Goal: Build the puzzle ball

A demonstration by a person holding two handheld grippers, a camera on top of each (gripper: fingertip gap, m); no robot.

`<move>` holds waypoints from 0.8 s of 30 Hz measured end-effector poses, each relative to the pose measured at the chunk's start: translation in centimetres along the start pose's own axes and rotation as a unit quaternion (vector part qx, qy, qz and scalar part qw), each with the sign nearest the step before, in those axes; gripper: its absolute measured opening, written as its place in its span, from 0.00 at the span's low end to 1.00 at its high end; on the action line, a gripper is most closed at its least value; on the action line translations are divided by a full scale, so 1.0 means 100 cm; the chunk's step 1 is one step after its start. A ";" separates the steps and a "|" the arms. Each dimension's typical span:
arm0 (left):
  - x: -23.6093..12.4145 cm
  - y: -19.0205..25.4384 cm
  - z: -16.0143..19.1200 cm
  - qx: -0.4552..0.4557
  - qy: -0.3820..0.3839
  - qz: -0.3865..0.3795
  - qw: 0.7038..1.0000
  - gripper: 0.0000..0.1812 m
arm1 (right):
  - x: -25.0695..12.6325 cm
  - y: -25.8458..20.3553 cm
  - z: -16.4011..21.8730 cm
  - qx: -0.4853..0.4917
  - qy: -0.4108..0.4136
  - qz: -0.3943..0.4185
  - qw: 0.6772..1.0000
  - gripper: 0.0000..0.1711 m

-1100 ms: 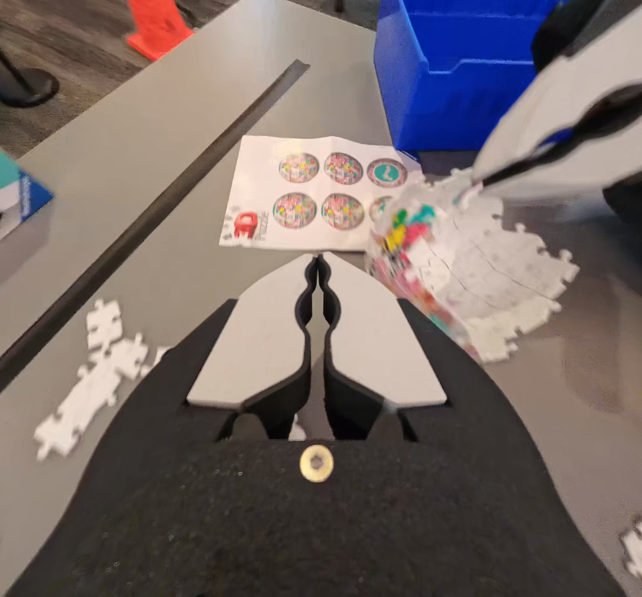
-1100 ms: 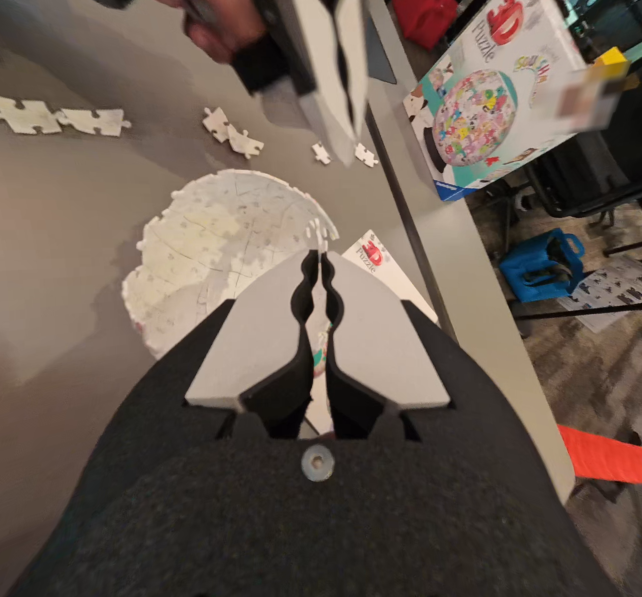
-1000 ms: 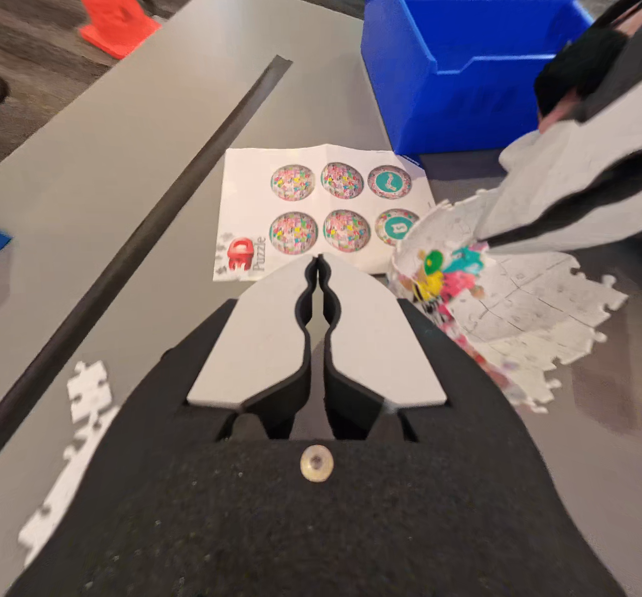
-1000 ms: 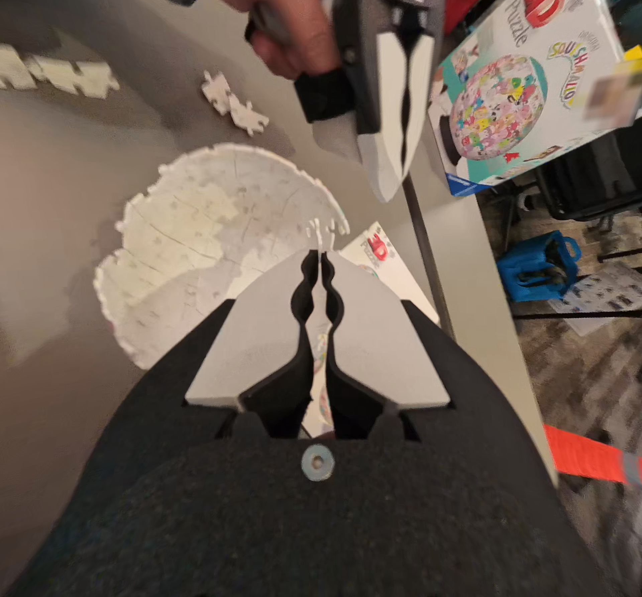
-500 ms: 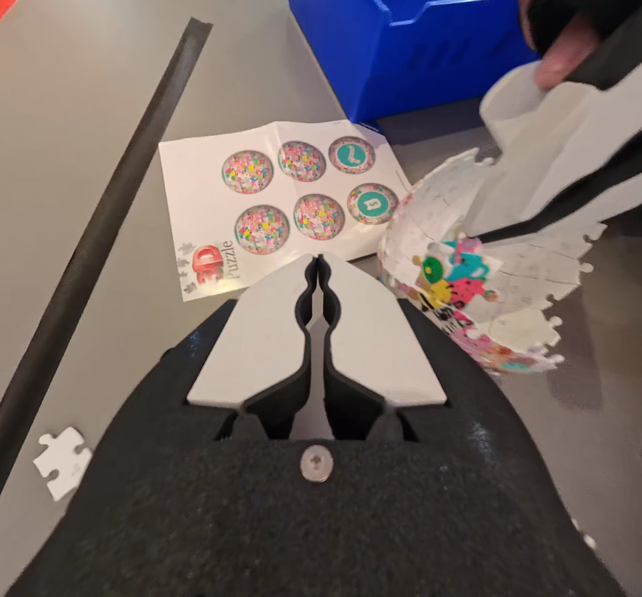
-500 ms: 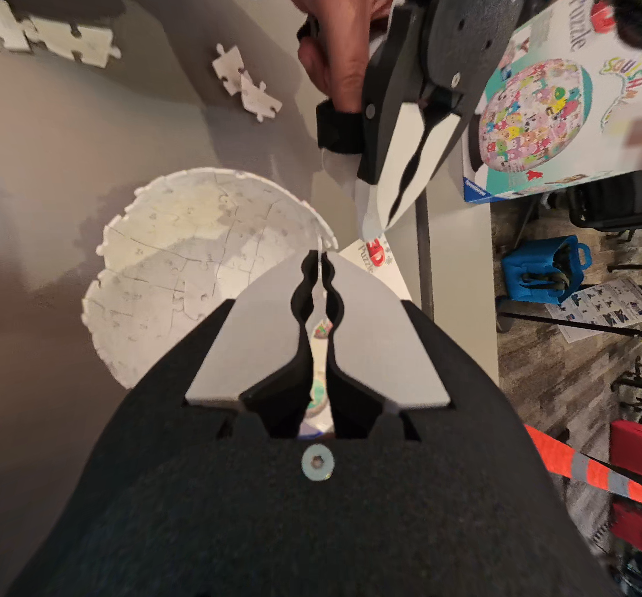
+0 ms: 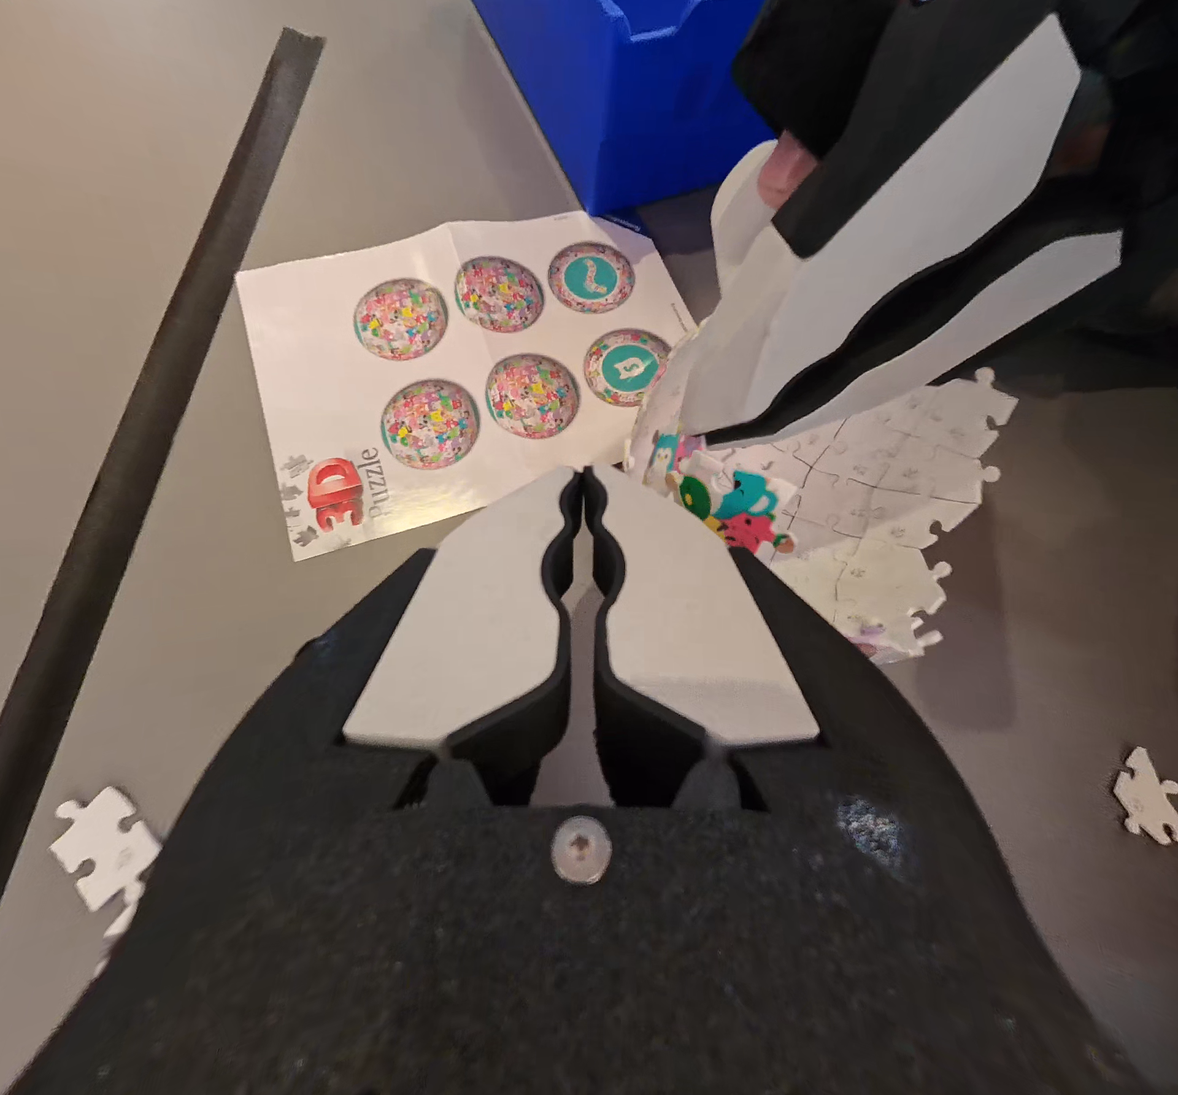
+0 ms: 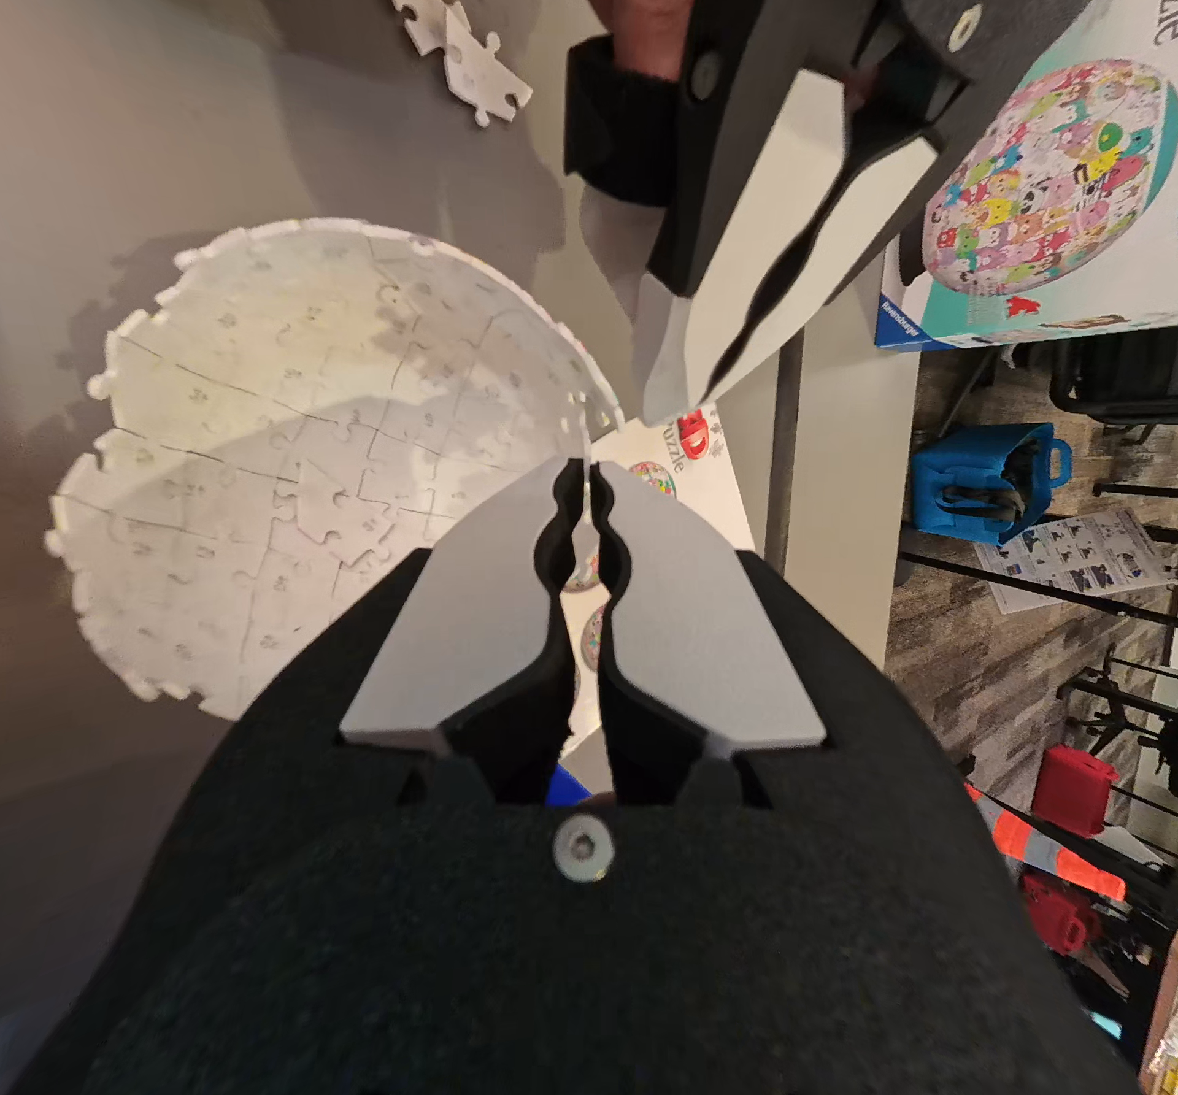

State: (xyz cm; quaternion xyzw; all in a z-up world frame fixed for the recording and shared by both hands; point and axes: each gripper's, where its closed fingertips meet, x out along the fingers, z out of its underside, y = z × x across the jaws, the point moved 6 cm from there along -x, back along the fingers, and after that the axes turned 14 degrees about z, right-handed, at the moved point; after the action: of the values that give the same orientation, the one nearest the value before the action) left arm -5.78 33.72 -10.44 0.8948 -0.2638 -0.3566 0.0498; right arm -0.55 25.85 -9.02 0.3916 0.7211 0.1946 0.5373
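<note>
A half-built puzzle ball shell, white inside and colourful outside, is on the grey table. My right gripper is shut on the shell's rim, and a thin white edge shows between its fingers. It also shows in the left wrist view, gripping the rim from above. My left gripper is shut with nothing visible in it. It hovers just left of the shell over the instruction sheet's edge. In the right wrist view its tips are close to the gripped rim.
A picture instruction sheet lies flat beside the shell. A blue bin stands behind it. The puzzle box stands past a dark table seam. Loose white pieces lie on the table. The tips of both grippers are at nearly the same place.
My left gripper has moved in toward the shell and the right gripper, and its tips now sit close to the gripped rim. The right gripper kept its hold on the shell.
</note>
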 end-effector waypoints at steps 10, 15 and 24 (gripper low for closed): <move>0.001 0.001 -0.001 0.009 -0.003 -0.002 1.000 0.00 | 0.001 0.004 0.001 0.005 -0.003 0.000 1.000 0.01; -0.003 0.002 -0.003 0.009 0.009 0.000 1.000 0.00 | 0.000 0.002 0.001 0.005 0.002 -0.010 1.000 0.01; -0.019 0.008 -0.013 0.029 0.029 -0.027 0.999 0.00 | -0.017 0.010 0.007 0.040 0.048 -0.044 0.997 0.01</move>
State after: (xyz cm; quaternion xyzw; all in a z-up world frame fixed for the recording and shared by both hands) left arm -6.39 33.90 -8.07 0.9125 -0.2484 -0.3243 0.0219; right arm 0.61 25.09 -7.49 0.3706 0.7702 0.1602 0.4938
